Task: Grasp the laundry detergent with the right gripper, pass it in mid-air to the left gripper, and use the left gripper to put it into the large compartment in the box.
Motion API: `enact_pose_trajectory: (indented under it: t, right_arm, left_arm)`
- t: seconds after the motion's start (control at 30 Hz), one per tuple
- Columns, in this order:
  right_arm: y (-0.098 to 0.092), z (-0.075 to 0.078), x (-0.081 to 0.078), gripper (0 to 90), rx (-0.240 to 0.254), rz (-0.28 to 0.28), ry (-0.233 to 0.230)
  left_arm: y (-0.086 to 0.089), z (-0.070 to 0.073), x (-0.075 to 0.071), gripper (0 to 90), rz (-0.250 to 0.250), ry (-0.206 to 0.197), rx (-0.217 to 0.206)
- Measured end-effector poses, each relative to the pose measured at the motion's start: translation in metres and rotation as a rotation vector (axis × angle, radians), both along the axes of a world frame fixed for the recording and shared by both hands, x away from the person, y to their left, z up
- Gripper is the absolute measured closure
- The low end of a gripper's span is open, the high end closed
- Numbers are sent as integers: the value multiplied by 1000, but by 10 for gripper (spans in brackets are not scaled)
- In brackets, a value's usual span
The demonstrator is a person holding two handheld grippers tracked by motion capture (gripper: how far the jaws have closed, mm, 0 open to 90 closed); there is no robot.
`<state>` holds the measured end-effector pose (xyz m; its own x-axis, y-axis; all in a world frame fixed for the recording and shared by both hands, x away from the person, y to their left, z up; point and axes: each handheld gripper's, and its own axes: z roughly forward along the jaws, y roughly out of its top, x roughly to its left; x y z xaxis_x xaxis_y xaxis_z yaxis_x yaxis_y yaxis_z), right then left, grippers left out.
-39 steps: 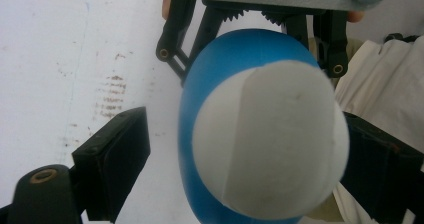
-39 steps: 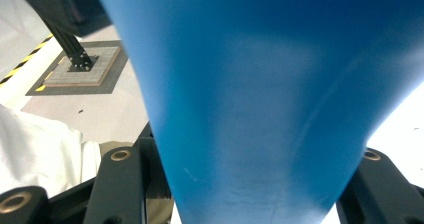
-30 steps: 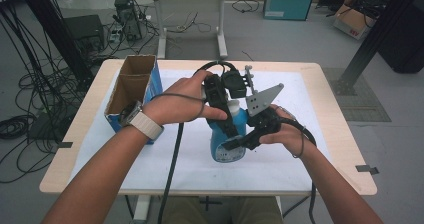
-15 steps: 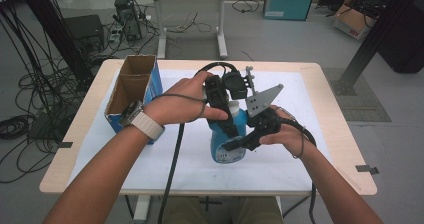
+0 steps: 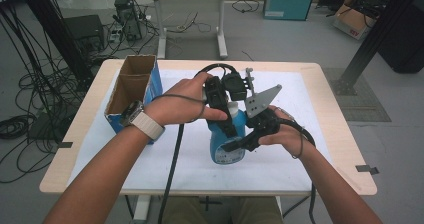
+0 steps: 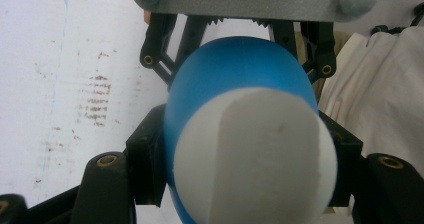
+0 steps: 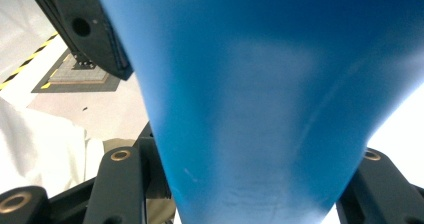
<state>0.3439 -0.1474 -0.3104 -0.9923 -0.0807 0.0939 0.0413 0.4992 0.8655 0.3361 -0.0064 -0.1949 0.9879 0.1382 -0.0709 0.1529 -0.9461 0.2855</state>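
A blue bottle (image 5: 226, 143) with a white cap (image 6: 255, 154) stands upright on the white sheet in the middle of the table. My left gripper (image 5: 231, 120) comes down over its top. Its jaws have just been closing and now press on the neck and cap from both sides, as the left gripper view (image 6: 245, 156) shows. My right gripper (image 5: 236, 145) reaches in from the right, shut on the lower body. The blue wall of the bottle (image 7: 260, 109) sits wedged between the right gripper's (image 7: 260, 189) black jaws.
An open cardboard box with a blue side (image 5: 131, 86) stands at the table's left edge. The white sheet (image 5: 300, 99) covers most of the wooden table (image 5: 345, 134). Cables trail from both grippers toward the near edge. Desks, stands and cables crowd the floor behind.
Both hands and the bottle have kept their place. The left gripper's jaws have drawn in against the bottle's top.
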Motion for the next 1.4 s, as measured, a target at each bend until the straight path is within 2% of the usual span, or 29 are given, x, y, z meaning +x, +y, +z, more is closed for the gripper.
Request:
enact_pose_trajectory:
  t: [0.1, 0.17, 0.33, 0.37, 0.43, 0.5, 0.53, 0.57, 1.1, 1.4]
  right_arm:
    - [0, 0, 0, 440, -1, 1, 4]
    - [0, 0, 0, 440, 0, 0, 4]
    - [-1, 0, 1, 441, 1, 1, 1]
    - [-1, 0, 0, 441, 1, 1, 0]
    - [-1, 1, 0, 441, 4, 4, -5]
    - [0, 1, 0, 441, 5, 2, -9]
    - [0, 2, 0, 442, 2, 2, -14]
    - [0, 2, 0, 443, 2, 5, -15]
    - [0, 2, -2, 445, -6, 3, -25]
    - [0, 1, -2, 444, -8, 2, -25]
  left_arm:
    - [-1, 0, 1, 373, -10, 2, 11]
    - [-1, 0, 0, 373, 3, 3, 4]
    - [-2, 1, -1, 376, -7, -14, 12]
    - [-1, 1, -2, 377, 5, -19, -2]
    - [-1, 2, -3, 377, 5, -22, -4]
    - [-1, 3, -3, 378, -9, -27, 16]
    - [-1, 2, -4, 378, 4, -27, 7]
    - [-1, 3, -3, 378, -9, -21, 23]
    - [-2, 2, -6, 379, -13, -40, 25]
    - [-2, 2, -5, 379, -16, -35, 30]
